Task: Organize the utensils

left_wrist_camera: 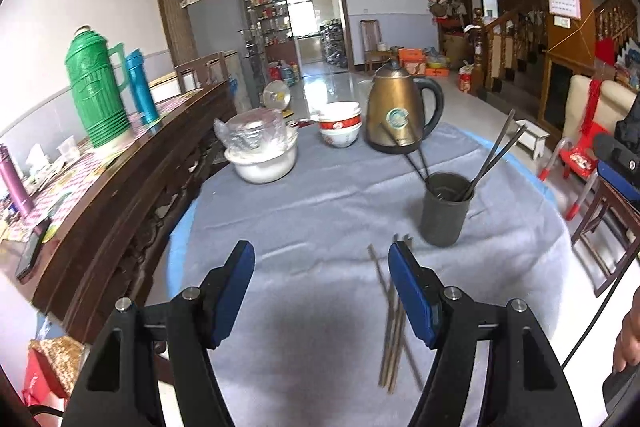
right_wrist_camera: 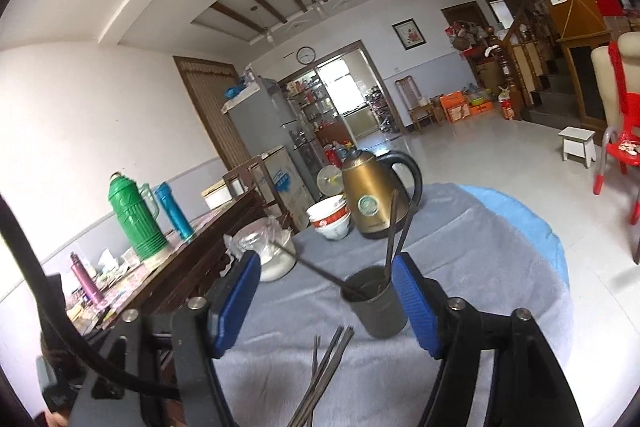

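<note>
A dark cylindrical holder cup (left_wrist_camera: 445,209) stands on the grey tablecloth with several dark chopsticks (left_wrist_camera: 494,155) leaning out of it. A loose bundle of chopsticks (left_wrist_camera: 394,323) lies flat on the cloth in front of it. My left gripper (left_wrist_camera: 322,293) is open and empty, low over the cloth, with its right finger (left_wrist_camera: 412,293) beside the loose chopsticks. My right gripper (right_wrist_camera: 326,303) is open and empty. It hovers just before the cup (right_wrist_camera: 376,303), with the loose chopsticks (right_wrist_camera: 326,371) below it.
A bronze electric kettle (left_wrist_camera: 396,109), stacked white bowls (left_wrist_camera: 340,127) and a white pot with a plastic-wrapped lid (left_wrist_camera: 262,151) stand at the table's far side. A dark wooden sideboard (left_wrist_camera: 132,187) with a green thermos (left_wrist_camera: 96,91) runs along the left. Chairs stand at the right.
</note>
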Available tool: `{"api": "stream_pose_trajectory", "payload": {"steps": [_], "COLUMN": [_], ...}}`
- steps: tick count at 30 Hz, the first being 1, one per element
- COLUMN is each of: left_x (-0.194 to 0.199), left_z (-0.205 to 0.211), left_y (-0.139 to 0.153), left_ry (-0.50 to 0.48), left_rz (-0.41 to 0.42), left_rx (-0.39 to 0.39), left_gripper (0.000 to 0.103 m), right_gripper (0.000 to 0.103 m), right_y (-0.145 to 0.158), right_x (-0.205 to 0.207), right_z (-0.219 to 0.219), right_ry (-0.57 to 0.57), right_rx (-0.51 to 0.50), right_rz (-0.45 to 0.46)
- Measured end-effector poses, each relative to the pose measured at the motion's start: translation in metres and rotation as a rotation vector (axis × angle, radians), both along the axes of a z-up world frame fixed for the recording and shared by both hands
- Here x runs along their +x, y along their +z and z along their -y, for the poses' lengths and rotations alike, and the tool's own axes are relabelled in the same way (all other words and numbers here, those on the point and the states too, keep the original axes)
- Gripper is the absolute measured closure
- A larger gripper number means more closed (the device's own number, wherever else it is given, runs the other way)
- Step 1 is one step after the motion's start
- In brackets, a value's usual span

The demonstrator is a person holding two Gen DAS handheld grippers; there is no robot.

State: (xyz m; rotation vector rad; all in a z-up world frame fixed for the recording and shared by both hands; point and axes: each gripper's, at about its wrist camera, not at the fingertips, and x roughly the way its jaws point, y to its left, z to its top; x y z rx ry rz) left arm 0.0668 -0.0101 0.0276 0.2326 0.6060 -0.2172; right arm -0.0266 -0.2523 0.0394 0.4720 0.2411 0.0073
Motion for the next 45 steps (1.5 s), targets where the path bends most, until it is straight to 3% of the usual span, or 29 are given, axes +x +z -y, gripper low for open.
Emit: {"api": "stream_pose_trajectory", "payload": {"steps": [10, 17, 22, 28, 34, 45], "left_x": [-0.013, -0.015, 0.004, 0.031, 0.046, 0.075], "left_z": [-0.024, -0.027, -0.018, -0.006, -0.001, 0.039], "left_y": [-0.028, -0.053, -0.063, -0.06, -0.071, -0.07], "left_ry": [0.13, 0.139, 0.134, 0.111, 0.139, 0.133], "left_rz": [-0.074, -0.117, -0.151, -0.189, -0.204, -0.235], "left_rx": [0.132, 0.174, 0.185, 0.096, 0.149, 0.131], "left_gripper": [0.033, 0.033, 0.033, 0.033, 0.033, 0.033], "right_gripper": [0.034, 0.034, 0.034, 0.034, 0.034, 0.034], "right_y": [-0.047, -0.078, -0.087, -0.092, -0.103, -0.115], "right_x": [0.014, 0.014, 0.01, 0.02, 0.039, 0.054], "right_z": [-0.03, -0.018, -0.004, 0.002, -0.004, 0.003], "right_ry": [0.166, 0.193, 0.163, 0.152, 0.2, 0.27], "right_rx": [-0.056, -0.096, -0.143, -0.15, -0.144, -0.182], "right_rz": [-0.072, -0.154, -0.181, -0.189, -0.208, -0.252]}}
